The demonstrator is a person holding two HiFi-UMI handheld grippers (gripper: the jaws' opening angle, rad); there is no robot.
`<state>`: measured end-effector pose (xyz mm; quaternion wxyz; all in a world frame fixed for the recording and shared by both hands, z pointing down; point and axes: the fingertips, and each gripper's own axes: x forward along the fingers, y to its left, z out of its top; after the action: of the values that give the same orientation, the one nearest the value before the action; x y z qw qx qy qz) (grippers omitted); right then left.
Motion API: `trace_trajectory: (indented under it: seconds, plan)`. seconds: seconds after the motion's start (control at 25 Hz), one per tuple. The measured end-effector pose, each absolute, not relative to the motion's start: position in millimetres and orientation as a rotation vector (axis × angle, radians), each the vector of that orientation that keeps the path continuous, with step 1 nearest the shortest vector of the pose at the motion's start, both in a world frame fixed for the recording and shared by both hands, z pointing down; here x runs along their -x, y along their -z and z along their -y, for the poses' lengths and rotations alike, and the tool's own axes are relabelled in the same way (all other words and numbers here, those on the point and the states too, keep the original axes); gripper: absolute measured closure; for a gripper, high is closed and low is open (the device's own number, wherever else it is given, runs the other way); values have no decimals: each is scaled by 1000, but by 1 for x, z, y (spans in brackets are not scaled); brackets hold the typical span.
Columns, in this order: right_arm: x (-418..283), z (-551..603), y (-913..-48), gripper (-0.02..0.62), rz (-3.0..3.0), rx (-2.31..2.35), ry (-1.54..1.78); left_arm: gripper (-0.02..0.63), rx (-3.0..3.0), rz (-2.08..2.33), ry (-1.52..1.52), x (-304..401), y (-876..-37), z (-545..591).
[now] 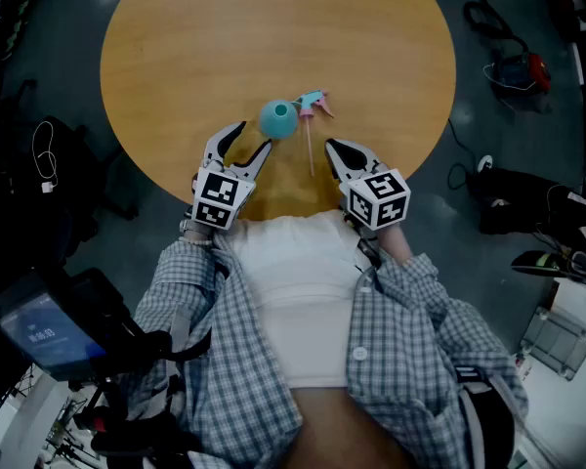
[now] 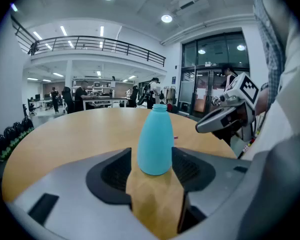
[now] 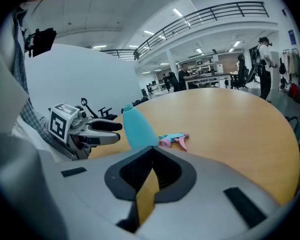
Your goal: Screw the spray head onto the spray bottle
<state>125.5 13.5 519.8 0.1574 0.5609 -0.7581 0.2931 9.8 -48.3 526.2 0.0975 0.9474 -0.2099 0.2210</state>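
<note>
Close to spray bottle (image 1: 278,118), with left gripper (image 1: 252,137) jaws apart and right gripper (image 1: 332,146) jaws together, empty: likely light, tippy; clamp mid-body

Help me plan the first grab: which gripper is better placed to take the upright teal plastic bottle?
Probably left. The left gripper, jaws open, points straight at the teal plastic bottle; the right gripper is shut.
</note>
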Motion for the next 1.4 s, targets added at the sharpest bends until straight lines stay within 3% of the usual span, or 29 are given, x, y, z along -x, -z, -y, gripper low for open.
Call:
trace_trajectory:
  seconds: [0.16,0.28,0.88,1.16,1.32,1.4]
  plan:
    - [-124,-13,-518,600,2175,-1600,-839,243,-2851,606,-720,-28,-539,52]
    - [-125,-15,-518,600,2170,-1599,-854,201,-2858,600,-745,-44,-545,56]
    - [-139,-9,-519,600,2151,-1592,-869,213,-2936,538,-795,-78,-541,54]
    - [-158,37,-521,595,2067,-1225,-429,213,-2927,534,-803,-76,-541,45]
    - [-155,57,-529,458,1973,-889,-191,213,-2922,545,-797,-76,-542,44]
    - [-152,63,-536,434,1927,-718,-83,213,-2921,548,-792,-77,-541,44]
